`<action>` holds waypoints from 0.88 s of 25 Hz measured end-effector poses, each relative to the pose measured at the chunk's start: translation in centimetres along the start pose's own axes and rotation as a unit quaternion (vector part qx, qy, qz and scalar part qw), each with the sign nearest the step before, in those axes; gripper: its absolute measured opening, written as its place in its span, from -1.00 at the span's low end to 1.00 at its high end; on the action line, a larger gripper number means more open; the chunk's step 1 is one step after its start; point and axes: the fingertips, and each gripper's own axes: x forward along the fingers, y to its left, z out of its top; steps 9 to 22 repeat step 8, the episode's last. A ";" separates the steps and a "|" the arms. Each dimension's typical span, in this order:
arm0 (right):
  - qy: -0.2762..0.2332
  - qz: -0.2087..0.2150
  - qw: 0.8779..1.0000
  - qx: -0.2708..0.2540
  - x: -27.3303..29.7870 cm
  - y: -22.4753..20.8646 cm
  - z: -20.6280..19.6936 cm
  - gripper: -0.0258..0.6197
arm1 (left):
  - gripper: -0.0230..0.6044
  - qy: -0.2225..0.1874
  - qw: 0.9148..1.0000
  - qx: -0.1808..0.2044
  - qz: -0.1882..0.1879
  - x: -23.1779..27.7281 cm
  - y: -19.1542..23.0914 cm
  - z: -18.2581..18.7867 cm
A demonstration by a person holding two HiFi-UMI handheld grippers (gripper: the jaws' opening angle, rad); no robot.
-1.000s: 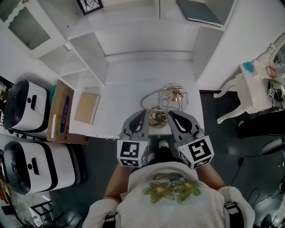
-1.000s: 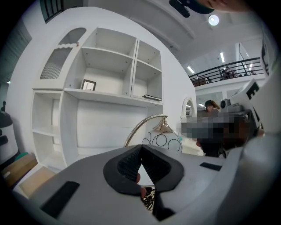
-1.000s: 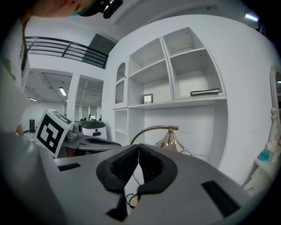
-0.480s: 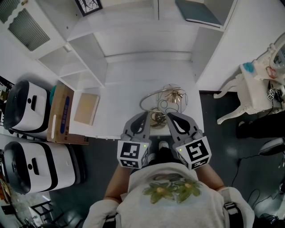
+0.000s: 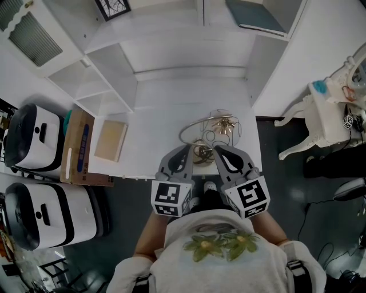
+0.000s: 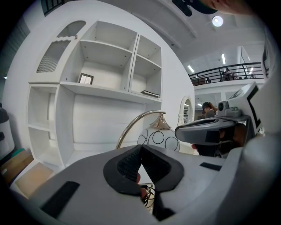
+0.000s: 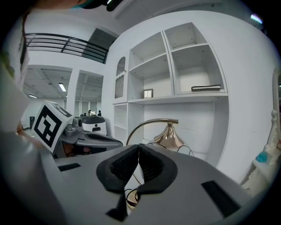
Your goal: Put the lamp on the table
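The lamp stands on the white table near its front right corner. It has an arched metal arm, a rose-gold cap and a clear globe shade with black rings, and a coiled cord lies at its base. My left gripper and right gripper hover side by side just in front of the base, both shut with nothing between the pads. In the left gripper view the shade shows beyond the left gripper. The right gripper view shows the cap beyond the right gripper.
A wooden board lies on the table's left part, beside a cardboard box. Two white machines stand on the floor at left. A white shelf unit holds a book and a picture frame. A white ornate table stands at right.
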 end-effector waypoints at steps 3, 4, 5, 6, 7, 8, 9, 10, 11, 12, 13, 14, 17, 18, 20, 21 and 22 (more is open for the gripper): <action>0.001 -0.003 1.000 0.000 0.1 -0.1 0.0 -0.82 | -0.83 0.002 1.000 -0.004 -0.003 0.2 0.1 -0.1; 0.002 -0.004 1.000 -0.001 0.1 -0.2 0.0 -0.82 | -0.83 0.002 1.000 -0.006 -0.004 0.2 0.1 -0.1; 0.002 -0.005 1.000 -0.001 0.1 -0.2 0.0 -0.82 | -0.83 0.002 1.000 -0.007 -0.005 0.3 0.1 -0.1; 0.003 -0.005 1.000 -0.001 0.2 -0.2 0.0 -0.82 | -0.83 0.003 1.000 -0.008 -0.005 0.4 0.2 -0.1; 0.003 -0.006 1.000 -0.001 0.2 -0.3 0.0 -0.82 | -0.83 0.003 1.000 -0.008 -0.006 0.4 0.2 -0.1; 0.004 -0.007 1.000 -0.001 0.2 -0.3 0.0 -0.82 | -0.83 0.004 1.000 -0.009 -0.007 0.5 0.2 -0.2; 0.004 -0.007 1.000 -0.001 0.2 -0.3 0.0 -0.82 | -0.83 0.004 1.000 -0.009 -0.007 0.5 0.2 -0.2; 0.004 -0.007 1.000 -0.001 0.2 -0.3 0.0 -0.82 | -0.83 0.004 1.000 -0.009 -0.007 0.5 0.2 -0.2; 0.004 -0.007 1.000 -0.001 0.2 -0.3 0.0 -0.82 | -0.83 0.004 1.000 -0.009 -0.007 0.5 0.2 -0.2; 0.004 -0.007 1.000 -0.001 0.2 -0.3 0.0 -0.82 | -0.83 0.004 1.000 -0.009 -0.007 0.5 0.2 -0.2; 0.004 -0.007 1.000 -0.001 0.2 -0.3 0.0 -0.82 | -0.83 0.004 1.000 -0.009 -0.007 0.5 0.2 -0.2; 0.004 -0.007 1.000 -0.001 0.2 -0.3 0.0 -0.82 | -0.83 0.004 1.000 -0.009 -0.007 0.5 0.2 -0.2; 0.004 -0.007 1.000 -0.001 0.2 -0.3 0.0 -0.82 | -0.83 0.004 1.000 -0.009 -0.007 0.5 0.2 -0.2; 0.004 -0.007 1.000 -0.001 0.2 -0.3 0.0 -0.82 | -0.83 0.004 1.000 -0.009 -0.007 0.5 0.2 -0.2; 0.004 -0.007 1.000 -0.001 0.2 -0.3 0.0 -0.82 | -0.83 0.004 1.000 -0.009 -0.007 0.5 0.2 -0.2; 0.004 -0.007 1.000 -0.001 0.2 -0.3 0.0 -0.82 | -0.83 0.004 1.000 -0.009 -0.007 0.5 0.2 -0.2; 0.004 -0.007 1.000 -0.001 0.2 -0.3 0.0 -0.82 | -0.83 0.004 1.000 -0.009 -0.007 0.5 0.2 -0.2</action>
